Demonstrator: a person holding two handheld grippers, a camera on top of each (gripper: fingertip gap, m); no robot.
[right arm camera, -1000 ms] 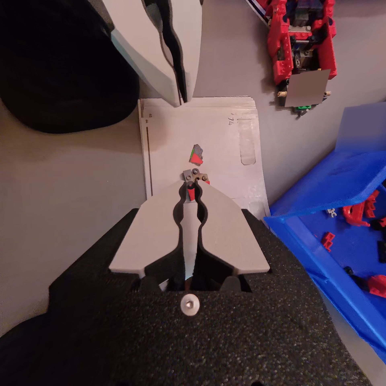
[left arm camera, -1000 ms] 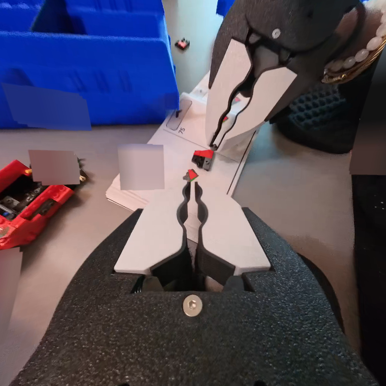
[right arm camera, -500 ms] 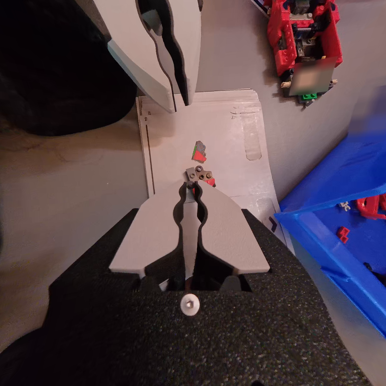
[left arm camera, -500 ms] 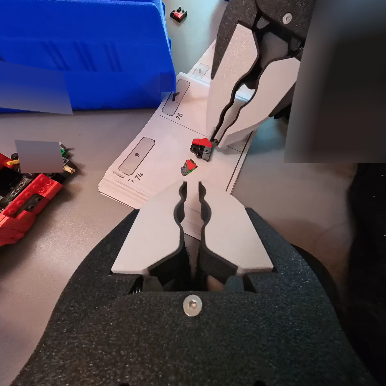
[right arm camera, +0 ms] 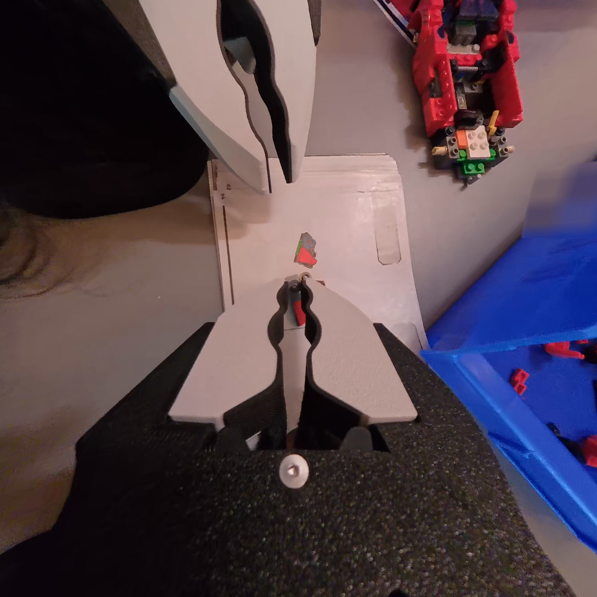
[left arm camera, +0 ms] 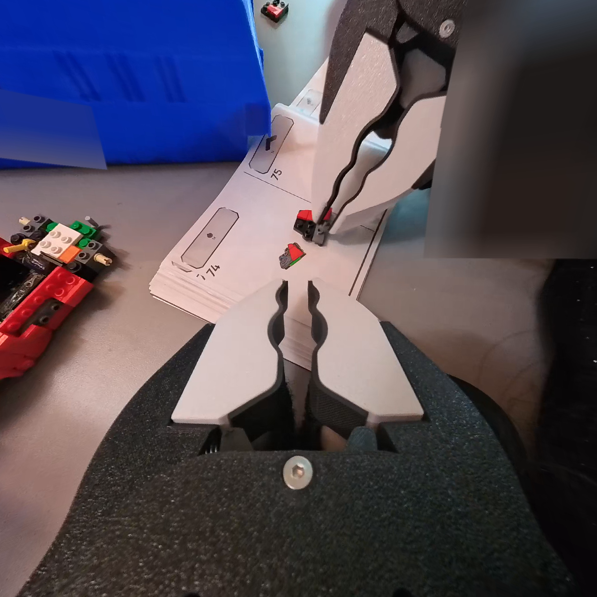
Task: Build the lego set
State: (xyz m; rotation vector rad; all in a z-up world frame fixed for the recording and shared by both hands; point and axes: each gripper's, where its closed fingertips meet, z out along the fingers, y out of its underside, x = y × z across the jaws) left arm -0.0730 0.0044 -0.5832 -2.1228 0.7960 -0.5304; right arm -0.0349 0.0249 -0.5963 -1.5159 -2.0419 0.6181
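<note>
My right gripper (right arm camera: pixel 295 284) is shut on a small red, black and grey brick assembly (right arm camera: pixel 298 310), which rests on the open instruction booklet (right arm camera: pixel 355 226). In the left wrist view the assembly (left arm camera: pixel 308 226) sits at the right gripper's tips (left arm camera: pixel 326 216). A tiny red, green and grey piece (left arm camera: pixel 291 255) lies loose on the booklet (left arm camera: pixel 242 226), just beyond my left gripper (left arm camera: pixel 296 284). The left gripper is slightly open and empty. The piece also shows in the right wrist view (right arm camera: pixel 306 250), between the two grippers. The left gripper (right arm camera: pixel 277 184) comes in from the top of that view.
The partly built red car (left arm camera: pixel 32 290) lies left of the booklet; it also shows in the right wrist view (right arm camera: pixel 465 80). A blue bin (left arm camera: pixel 129 80) stands behind it, holding loose bricks (right arm camera: pixel 533 371). A small black and red piece (left arm camera: pixel 274 9) lies on the table beyond. There is about 5 centimetres between the tips of the two grippers.
My left gripper has let go of the tiny piece, opened a little and drawn back. The right gripper has closed further over the assembly.
</note>
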